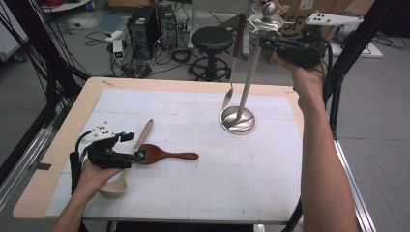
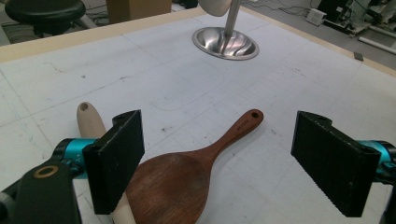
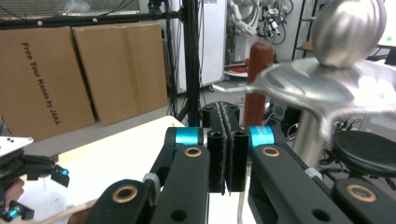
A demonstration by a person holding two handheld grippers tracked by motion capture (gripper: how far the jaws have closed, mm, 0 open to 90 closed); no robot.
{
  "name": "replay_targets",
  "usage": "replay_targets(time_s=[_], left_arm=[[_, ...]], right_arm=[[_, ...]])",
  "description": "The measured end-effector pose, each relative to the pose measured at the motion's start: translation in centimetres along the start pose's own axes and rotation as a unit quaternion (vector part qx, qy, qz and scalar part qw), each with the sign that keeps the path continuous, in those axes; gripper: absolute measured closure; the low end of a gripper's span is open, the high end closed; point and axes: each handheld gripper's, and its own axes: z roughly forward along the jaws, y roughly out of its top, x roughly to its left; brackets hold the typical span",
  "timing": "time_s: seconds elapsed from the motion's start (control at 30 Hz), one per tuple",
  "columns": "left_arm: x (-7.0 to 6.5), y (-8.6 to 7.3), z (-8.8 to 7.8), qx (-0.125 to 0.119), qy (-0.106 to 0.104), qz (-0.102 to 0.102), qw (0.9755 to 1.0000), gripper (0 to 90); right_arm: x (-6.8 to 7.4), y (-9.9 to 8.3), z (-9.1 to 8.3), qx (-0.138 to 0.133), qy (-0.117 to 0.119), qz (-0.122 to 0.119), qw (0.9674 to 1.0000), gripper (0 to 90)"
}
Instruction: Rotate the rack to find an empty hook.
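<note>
Taking the steel utensil stand [image 1: 238, 118] — a round dished base with a tall post and hook crown — as the landmark: well to its left and nearer the person, the left hand-held gripper [image 1: 138, 155] rests low on the table [image 1: 58, 145], its jaws spread wide with nothing pressed between them. The dark brown wooden rice paddle [image 2: 180, 179] lies flat just ahead of it, bowl between the jaws and handle running on toward the stand, so this hand is far the nearer. A pale wooden spoon [image 2: 89, 120] lies alongside, under the left jaw. At the stand's crown, the right hand-held gripper [image 3: 227, 154] is clamped shut on nothing, beside a hanging red-handled spoon [image 1: 235, 53].
</note>
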Motion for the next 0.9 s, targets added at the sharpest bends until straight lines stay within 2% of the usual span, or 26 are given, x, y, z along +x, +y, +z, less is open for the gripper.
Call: replay_targets(time_s=[0.2, 0.57, 0.9], left_arm=[[0.0, 0.0, 0.0, 0.000, 0.000, -0.001, 1.0000, 17.8], [0.0, 0.0, 0.0, -0.001, -0.001, -0.002, 1.0000, 17.8], [0.0, 0.0, 0.0, 0.000, -0.001, -0.002, 1.0000, 17.8]], right_arm=[[-0.5, -0.2, -1.2, 0.000, 0.000, -0.003, 1.0000, 89.5], [-1.6, -0.5, -3.1, -0.006, -0.019, 0.003, 0.9998, 89.5], [-2.1, -0.5, -3.9, -0.019, -0.028, 0.009, 0.9994, 89.5]])
